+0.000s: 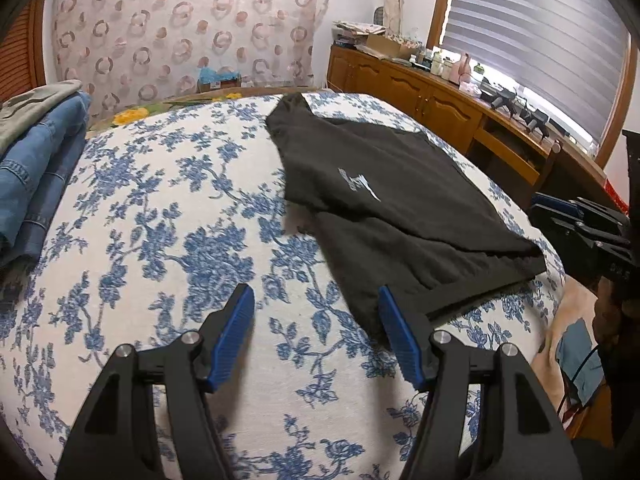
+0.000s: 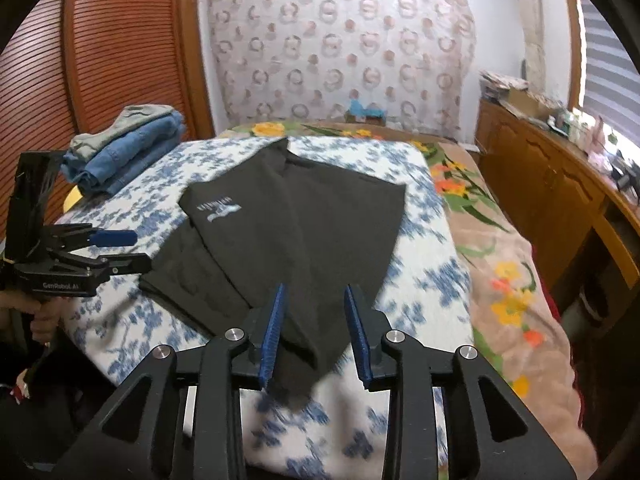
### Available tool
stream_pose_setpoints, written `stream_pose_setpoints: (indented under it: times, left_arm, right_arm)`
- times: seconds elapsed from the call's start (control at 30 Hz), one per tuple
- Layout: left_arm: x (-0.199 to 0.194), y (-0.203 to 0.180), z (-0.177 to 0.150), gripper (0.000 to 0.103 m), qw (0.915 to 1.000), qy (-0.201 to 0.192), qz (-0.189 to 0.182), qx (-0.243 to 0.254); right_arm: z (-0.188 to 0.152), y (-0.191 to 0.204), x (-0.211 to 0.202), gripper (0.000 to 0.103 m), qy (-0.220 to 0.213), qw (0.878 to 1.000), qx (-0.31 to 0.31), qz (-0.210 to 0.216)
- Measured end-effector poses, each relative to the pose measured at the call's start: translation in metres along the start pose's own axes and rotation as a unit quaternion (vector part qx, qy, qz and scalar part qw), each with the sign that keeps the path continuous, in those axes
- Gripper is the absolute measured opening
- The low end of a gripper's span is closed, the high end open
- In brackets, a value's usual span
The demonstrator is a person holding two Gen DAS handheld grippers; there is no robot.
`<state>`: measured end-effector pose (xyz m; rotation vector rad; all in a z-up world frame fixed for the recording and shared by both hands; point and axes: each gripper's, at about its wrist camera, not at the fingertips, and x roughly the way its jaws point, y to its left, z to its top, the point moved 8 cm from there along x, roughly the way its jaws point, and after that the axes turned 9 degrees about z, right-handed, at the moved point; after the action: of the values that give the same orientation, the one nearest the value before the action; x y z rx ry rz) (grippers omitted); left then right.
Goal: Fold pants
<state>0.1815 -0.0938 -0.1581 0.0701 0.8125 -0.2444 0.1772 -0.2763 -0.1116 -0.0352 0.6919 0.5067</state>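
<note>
Logging from the left wrist view first: one pair of black pants (image 1: 400, 200), lying on the blue-flowered bedspread (image 1: 180, 240), already doubled over itself, a printed logo facing up. I judge one fold made; at least one more looks needed to match the stack. My left claw (image 1: 316, 320) stands wide with nothing between its pads, hovering just beside the near left edge of the pants, one pad over the cloth's border. Count here: one black garment, one stack of folded clothes (image 1: 36, 152) at the far left (blue denim under a grey piece; I cannot tell how many items in all), and one right claw at the frame's right edge.

Right wrist view: the same pants (image 2: 296, 216), spread flat in the middle of the bedspread (image 2: 432, 280). My right claw (image 2: 316, 328) is partly parted, a near corner of the dark cloth hanging between the pads; the picture is blurred, but the pads seem clear of it, so I judge the corner let go. Count: one left claw (image 2: 132, 252), open, beside the pants' left edge; one folded stack (image 2: 124, 148); one flowered blanket (image 2: 512, 280) beneath.
</note>
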Motion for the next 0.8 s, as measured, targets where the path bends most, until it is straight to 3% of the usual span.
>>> stream_pose_setpoints:
  times: [0.37, 0.8]
  left_arm:
    - [-0.03, 0.029, 0.019, 0.064, 0.9986, -0.042, 0.029, -0.012]
    - [-0.045, 0.059, 0.018, 0.064, 0.9965, -0.059, 0.048, -0.034]
  right_arm:
    - [0.032, 0.038, 0.048, 0.041, 0.02, 0.998, -0.034, 0.052]
    - [0.059, 0.067, 0.1, 0.047, 0.055, 0.994, -0.066, 0.065]
